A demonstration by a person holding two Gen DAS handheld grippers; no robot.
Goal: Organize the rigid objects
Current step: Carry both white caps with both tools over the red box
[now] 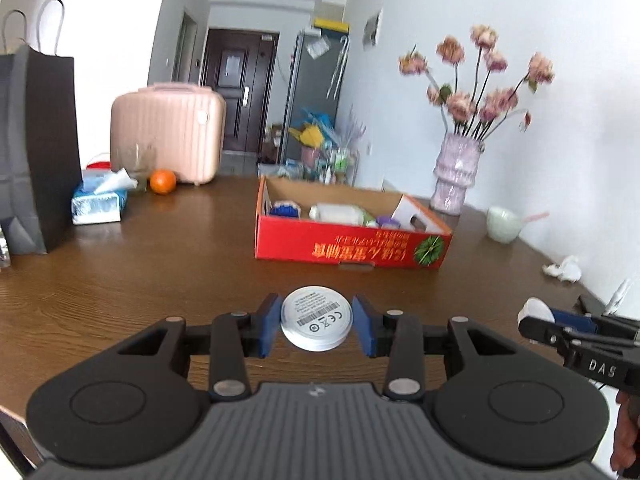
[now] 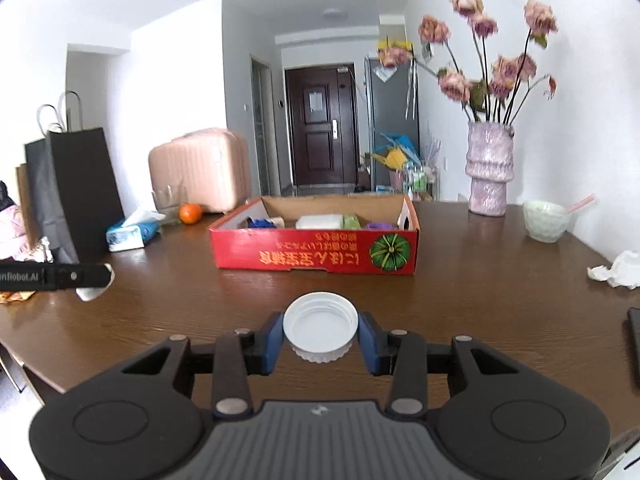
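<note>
Item: open red cardboard box with printed lettering, on the brown wooden table. It lies straight ahead of both tools and beyond them, its long side crosswise to each line of approach. It already holds a white bottle lying on its side and other small items.

Left gripper: jaws narrow, blue pads pinching a flat white round disc with a printed label.

Right gripper: jaws narrow, clamped on a white ribbed plastic screw cap, hollow side up.

Nearer hand: judged about equal; neither is over the box yet.

View notes: only the left camera shows the disc's label; the right shows the box's left end wall more plainly.
</note>
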